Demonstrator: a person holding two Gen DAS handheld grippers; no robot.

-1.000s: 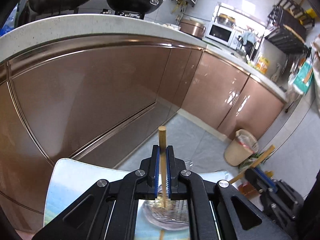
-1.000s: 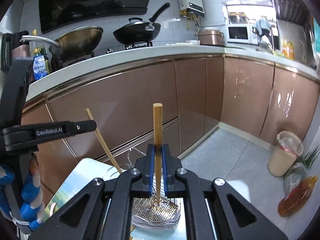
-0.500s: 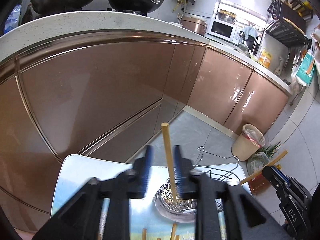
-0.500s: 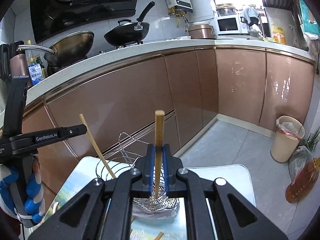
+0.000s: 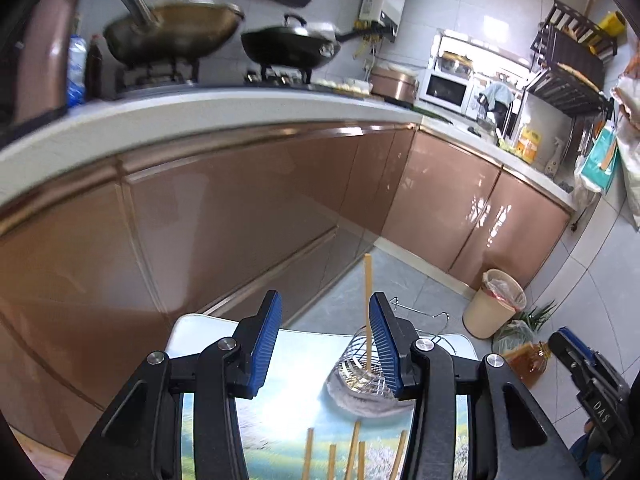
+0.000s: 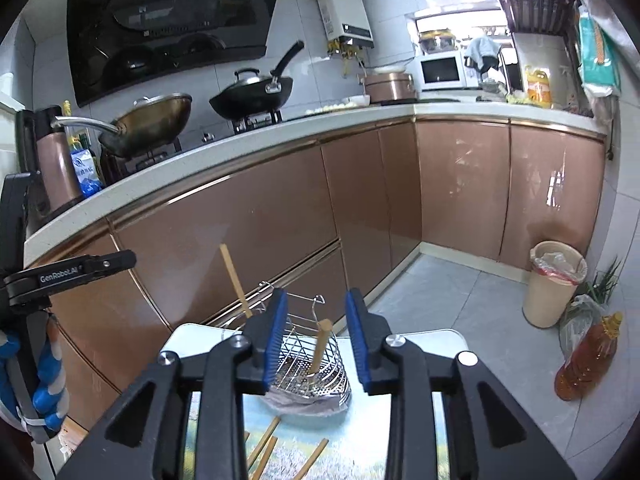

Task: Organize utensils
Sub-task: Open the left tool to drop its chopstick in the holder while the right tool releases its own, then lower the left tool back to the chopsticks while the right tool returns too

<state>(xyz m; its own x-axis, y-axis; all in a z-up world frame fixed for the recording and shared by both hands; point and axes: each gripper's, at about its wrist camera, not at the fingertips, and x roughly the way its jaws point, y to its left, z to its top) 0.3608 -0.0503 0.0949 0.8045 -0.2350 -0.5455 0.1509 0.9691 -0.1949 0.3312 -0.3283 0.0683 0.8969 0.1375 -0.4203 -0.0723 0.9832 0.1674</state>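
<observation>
Clearly, the small table (image 6: 448,340) with a printed landscape top is the largest thing of the work, and on it the wire basket (image 6: 308,364) is placed, near the far edge. Two chopsticks are seen in the basket: a long one (image 5: 367,312) that leans upward, and a second one (image 6: 320,346) that stands tilted between the blue pads of the right gripper (image 6: 316,344). More loose chopsticks (image 5: 352,456) are laid flat on the table, just before the basket.

The left gripper (image 5: 326,344) is held with jaws wide apart and nothing is gripped; the leaning chopstick is seen between its pads but is not touched. The jaws of the right gripper are also spread, and nothing is held.

It is judged that the chopsticks are light, stiff and thin, of wood or bamboo, and somewhat smooth, so they can roll or slip. A loose one should probably be taken near its middle, across its width, so that it does not swing when it is lifted. The basket seems light also and could be pushed easily.
</observation>
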